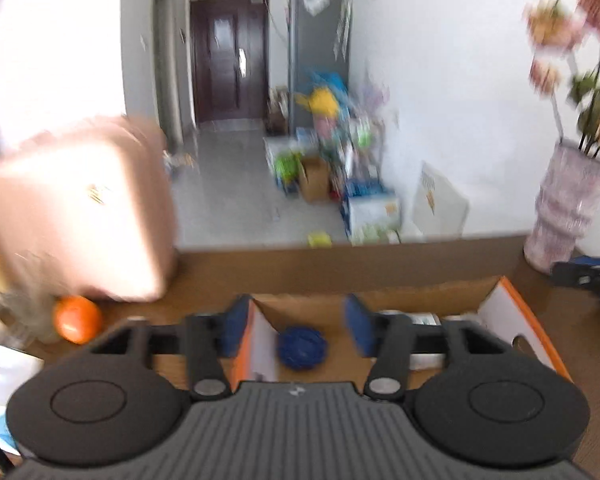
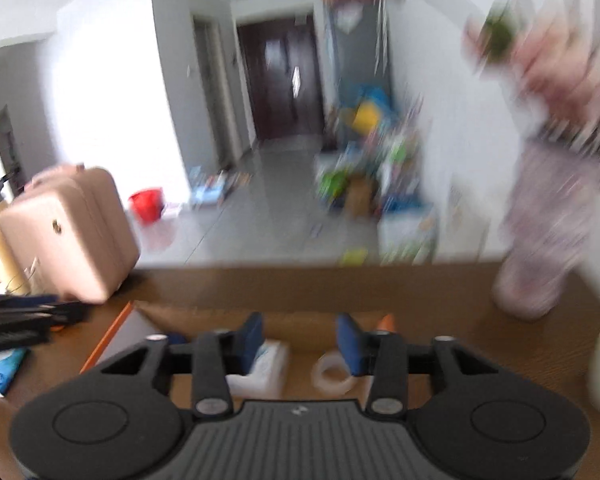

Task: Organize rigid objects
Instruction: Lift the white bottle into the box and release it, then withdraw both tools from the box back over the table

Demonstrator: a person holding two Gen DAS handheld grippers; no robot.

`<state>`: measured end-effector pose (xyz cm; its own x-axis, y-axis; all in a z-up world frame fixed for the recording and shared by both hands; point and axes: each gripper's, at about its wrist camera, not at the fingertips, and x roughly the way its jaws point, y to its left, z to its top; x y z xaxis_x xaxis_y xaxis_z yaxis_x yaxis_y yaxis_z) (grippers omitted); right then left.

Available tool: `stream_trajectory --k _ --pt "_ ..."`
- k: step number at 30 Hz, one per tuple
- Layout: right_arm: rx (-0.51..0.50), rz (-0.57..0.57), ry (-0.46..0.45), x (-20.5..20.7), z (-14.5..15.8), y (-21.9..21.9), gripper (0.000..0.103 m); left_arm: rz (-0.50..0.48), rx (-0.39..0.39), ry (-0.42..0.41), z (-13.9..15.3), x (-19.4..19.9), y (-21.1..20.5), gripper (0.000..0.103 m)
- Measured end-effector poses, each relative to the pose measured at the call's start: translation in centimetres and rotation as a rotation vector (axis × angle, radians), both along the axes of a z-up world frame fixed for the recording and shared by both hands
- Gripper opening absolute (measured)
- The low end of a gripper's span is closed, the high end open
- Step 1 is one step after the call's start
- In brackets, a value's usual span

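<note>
While blurred, cardboard box (image 1: 380,292) holds blue ball (image 1: 301,347), tape roll (image 2: 333,372)

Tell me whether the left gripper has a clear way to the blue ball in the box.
Probably yes. The left gripper is open with nothing between its fingers, and the blue ball lies uncovered in the open box, right ahead. The box's orange flap beside the ball may crowd one finger.

The left gripper (image 1: 296,326) hangs over an open cardboard box (image 1: 380,300) on the wooden counter (image 1: 228,264), its blue fingers (image 1: 236,330) apart and empty. A blue ball (image 1: 302,348) lies inside. An orange (image 1: 77,319) sits beside a pink case (image 1: 80,216), a vase (image 1: 566,216) far right
</note>
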<state>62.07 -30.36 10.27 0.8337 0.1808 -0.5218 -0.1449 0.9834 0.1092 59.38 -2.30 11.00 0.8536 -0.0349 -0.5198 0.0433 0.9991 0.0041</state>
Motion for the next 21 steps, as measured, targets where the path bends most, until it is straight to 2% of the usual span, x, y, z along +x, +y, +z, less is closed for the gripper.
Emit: stream_trajectory --k 1,2,4,6,7,9,11,14,17,21 --pt "-0.022 -0.011 -0.044 -1.5 0.9 -0.1 0.066 0.003 0.014 -0.038 0.8 -1.7 0.6 0.076" --pt "-0.039 -0.011 -0.086 -3.2 1.7 -0.3 0.071 0.01 0.036 -0.067 1.5 -3.4 1.1 0.076" --pt "-0.07 -0.001 -0.131 -5.9 2.9 -0.5 0.072 0.022 0.048 -0.112 2.6 -6.4 1.8 0.082" --pt "-0.075 0.001 -0.176 -8.5 3.6 -0.7 0.082 0.056 0.035 -0.186 3.5 -9.5 2.5 0.094" --pt "-0.068 0.0 -0.215 -9.8 3.8 -0.9 0.086 0.071 0.026 -0.236 3.7 -10.9 2.8 0.103" --pt "-0.036 -0.018 -0.341 -12.8 3.7 -1.3 0.101 0.073 0.031 -0.347 3.7 -13.8 2.9 0.103" --pt "-0.008 -0.036 -0.465 -15.5 3.0 -1.6 0.103 0.058 0.065 -0.399 3.4 -15.9 2.4 0.103" --pt "-0.022 -0.058 -0.471 -17.2 2.6 -1.4 0.103 0.049 0.101 -0.408 3.3 -18.0 1.9 0.103" --pt "0.011 -0.064 -0.465 -18.7 2.6 -1.8 0.103 0.036 0.087 -0.403 3.3 -19.5 1.9 0.103" --pt "0.003 -0.055 -0.457 -20.1 2.1 -1.5 0.103 0.046 0.062 -0.399 2.6 -21.1 2.4 0.103"
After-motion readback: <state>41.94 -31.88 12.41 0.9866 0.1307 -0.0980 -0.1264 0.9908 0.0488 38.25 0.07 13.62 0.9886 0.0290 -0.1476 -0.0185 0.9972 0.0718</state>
